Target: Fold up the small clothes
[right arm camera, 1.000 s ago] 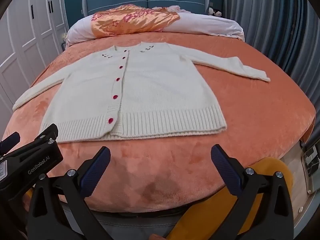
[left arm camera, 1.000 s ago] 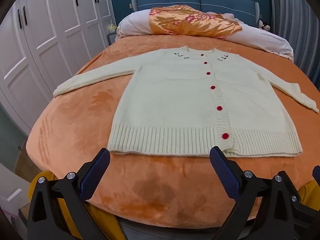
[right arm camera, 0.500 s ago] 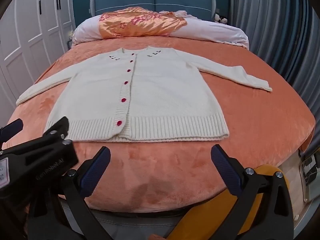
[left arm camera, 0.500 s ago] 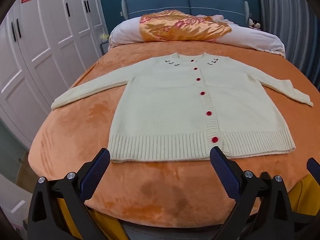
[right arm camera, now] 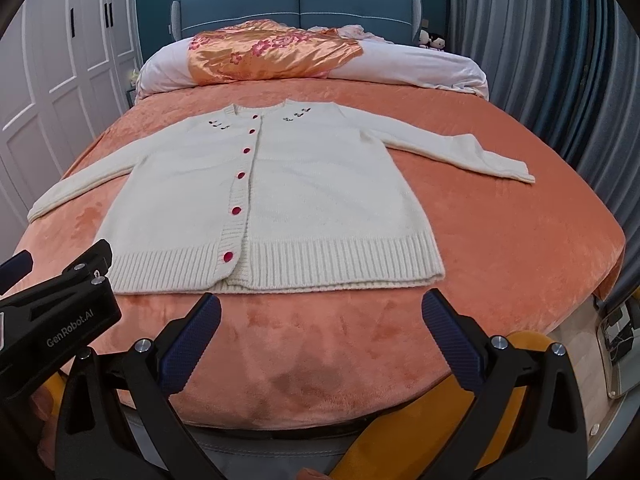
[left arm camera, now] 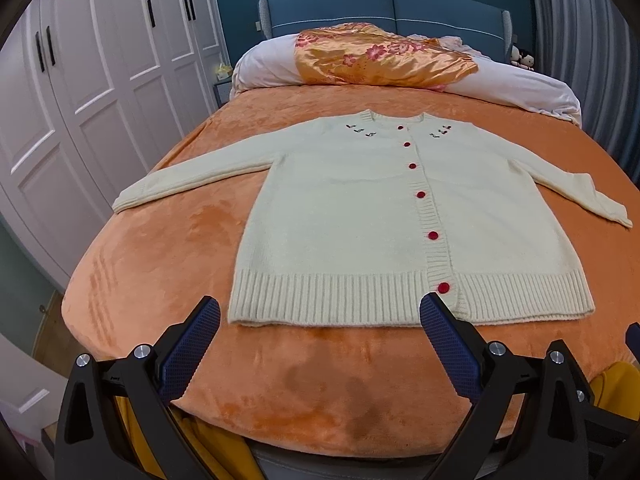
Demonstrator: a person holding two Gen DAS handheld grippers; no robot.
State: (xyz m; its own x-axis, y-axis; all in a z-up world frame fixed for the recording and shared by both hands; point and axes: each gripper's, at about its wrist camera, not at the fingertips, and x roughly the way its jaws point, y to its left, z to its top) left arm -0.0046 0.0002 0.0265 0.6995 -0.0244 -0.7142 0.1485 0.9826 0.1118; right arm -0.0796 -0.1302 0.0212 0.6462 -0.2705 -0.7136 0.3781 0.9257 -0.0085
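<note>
The cream cardigan [left arm camera: 400, 216] lay flat on the bed, on top of the orange blanket [left arm camera: 160, 280]. It was face up and buttoned, with a row of red buttons [left arm camera: 421, 195] running down the front. Its neck pointed toward the pillows [left arm camera: 520, 84] and its ribbed hem [left arm camera: 340, 296] was near the foot of the bed. Both sleeves were spread out wide. The left sleeve [left arm camera: 192, 180] reached toward the white wardrobe [left arm camera: 80, 100]. The right sleeve [right arm camera: 460, 152] reached toward the grey curtain [right arm camera: 540, 40].

No fold had been made yet. No sleeve was tucked in, no side was turned over, and the hem was not lifted. So the job looked like it was right at the start, and all the folding was still to do. I think the sleeves would need to come in first, then the body would need to be folded over.

The left gripper [left arm camera: 320, 340] hung over the foot of the bed, just in front of the hem, not touching the cardigan. Its jaws were spread wide apart and held nothing. The right gripper [right arm camera: 320, 340] hung there too, near the hem, and also held nothing, with its jaws wide apart. In the right wrist view, the left gripper showed beside it, low on the left side.

A shiny orange flowered cloth [right arm camera: 272, 52] lay across the pillows, well away from the cardigan.
</note>
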